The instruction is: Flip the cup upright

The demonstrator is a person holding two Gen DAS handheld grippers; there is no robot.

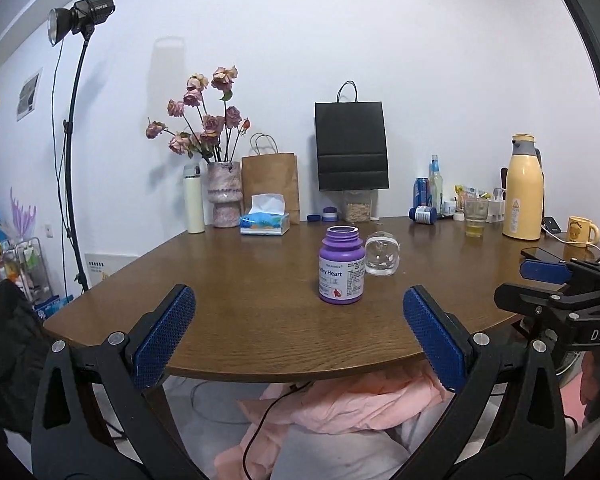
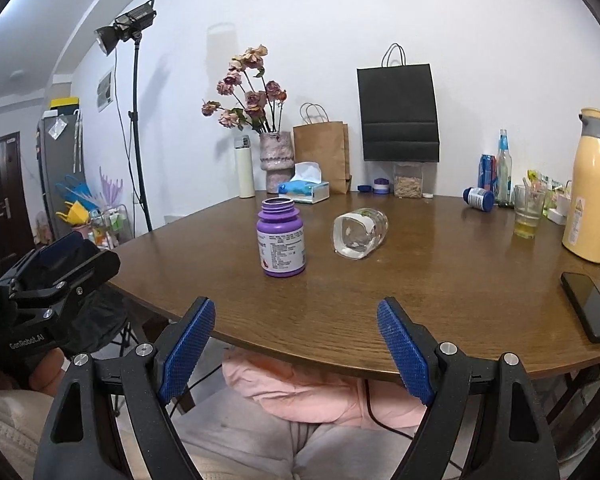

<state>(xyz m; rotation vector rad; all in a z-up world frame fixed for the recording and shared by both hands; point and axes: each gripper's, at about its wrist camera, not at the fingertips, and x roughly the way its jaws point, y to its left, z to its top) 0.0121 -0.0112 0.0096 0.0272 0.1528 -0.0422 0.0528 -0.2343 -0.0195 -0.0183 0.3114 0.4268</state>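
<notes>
A clear glass cup (image 2: 359,233) lies on its side on the brown table (image 2: 420,300), its base toward me; it also shows in the left wrist view (image 1: 382,253). An open purple bottle (image 1: 341,265) stands upright just left of it, also in the right wrist view (image 2: 281,238). My left gripper (image 1: 300,336) is open and empty, held at the table's near edge. My right gripper (image 2: 296,346) is open and empty, also at the near edge, short of the cup. The right gripper's body shows at the right of the left wrist view (image 1: 560,292).
At the back stand a flower vase (image 2: 276,160), a tissue box (image 2: 306,190), paper bags (image 2: 398,112), a white flask (image 2: 245,172), bottles, a glass of yellow liquid (image 2: 528,212) and a yellow thermos (image 2: 590,192). A phone (image 2: 588,306) lies at the right edge. A light stand (image 2: 136,120) stands left.
</notes>
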